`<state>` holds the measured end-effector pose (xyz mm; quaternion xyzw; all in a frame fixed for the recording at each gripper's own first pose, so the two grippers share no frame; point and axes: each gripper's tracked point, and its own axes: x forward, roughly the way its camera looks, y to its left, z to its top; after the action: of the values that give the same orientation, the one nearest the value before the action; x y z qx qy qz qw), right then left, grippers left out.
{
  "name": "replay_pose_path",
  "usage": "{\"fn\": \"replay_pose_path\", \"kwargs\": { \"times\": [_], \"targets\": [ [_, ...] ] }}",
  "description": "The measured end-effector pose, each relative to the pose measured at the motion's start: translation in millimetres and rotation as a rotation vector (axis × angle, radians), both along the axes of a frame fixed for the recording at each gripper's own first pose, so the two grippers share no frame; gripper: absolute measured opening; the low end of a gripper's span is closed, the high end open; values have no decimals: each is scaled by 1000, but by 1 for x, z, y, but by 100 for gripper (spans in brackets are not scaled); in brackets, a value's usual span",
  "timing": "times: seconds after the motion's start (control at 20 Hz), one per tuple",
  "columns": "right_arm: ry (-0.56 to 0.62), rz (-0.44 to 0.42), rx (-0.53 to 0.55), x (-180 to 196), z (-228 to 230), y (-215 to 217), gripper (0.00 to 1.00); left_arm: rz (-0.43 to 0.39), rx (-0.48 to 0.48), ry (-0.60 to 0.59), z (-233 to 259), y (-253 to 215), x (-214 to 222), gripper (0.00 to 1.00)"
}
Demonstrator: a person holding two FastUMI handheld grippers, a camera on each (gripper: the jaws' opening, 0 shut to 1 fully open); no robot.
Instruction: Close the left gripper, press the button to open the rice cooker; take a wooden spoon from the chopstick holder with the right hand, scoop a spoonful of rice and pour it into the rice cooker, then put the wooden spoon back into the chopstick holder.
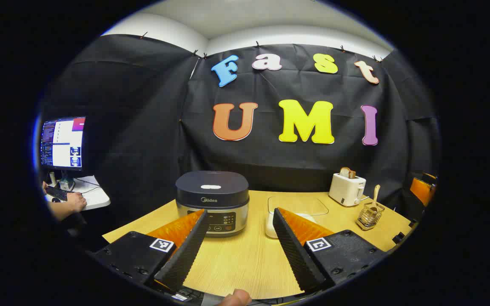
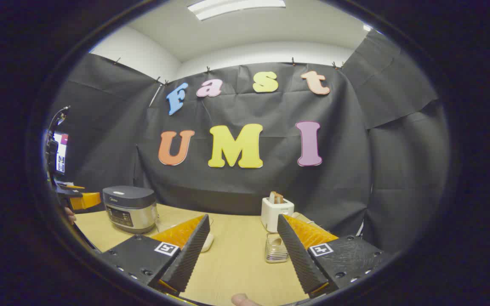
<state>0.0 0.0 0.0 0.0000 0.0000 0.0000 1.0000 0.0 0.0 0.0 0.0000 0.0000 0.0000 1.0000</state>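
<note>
left gripper view: rice cooker (image 1: 212,202) on wooden table (image 1: 245,263).

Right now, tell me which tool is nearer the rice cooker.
Left. The left tool is open right in front of the rice cooker, lid shut. The right tool is off to its right, facing the chopstick holder.

Hidden in part behind the spread fingers of the left gripper (image 1: 240,216): the lower front corner of the dark-lidded silver rice cooker (image 1: 212,199) and most of the clear lidded rice container (image 1: 298,205). In the right gripper view, screened behind one finger: the wire chopstick holder (image 2: 275,249). Too small to read: the cooker's control panel (image 1: 221,220). Cut off at the edge: a hand (image 1: 71,204) beside a monitor (image 1: 62,143).
</note>
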Motion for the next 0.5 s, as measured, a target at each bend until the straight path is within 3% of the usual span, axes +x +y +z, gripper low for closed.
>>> {"fn": "replay_pose_path", "kwargs": {
  "times": [0.5],
  "targets": [
    [-3,-14,13,-5,12,-23,97,29,-19,10,6,10,5,97]
  ]
}}
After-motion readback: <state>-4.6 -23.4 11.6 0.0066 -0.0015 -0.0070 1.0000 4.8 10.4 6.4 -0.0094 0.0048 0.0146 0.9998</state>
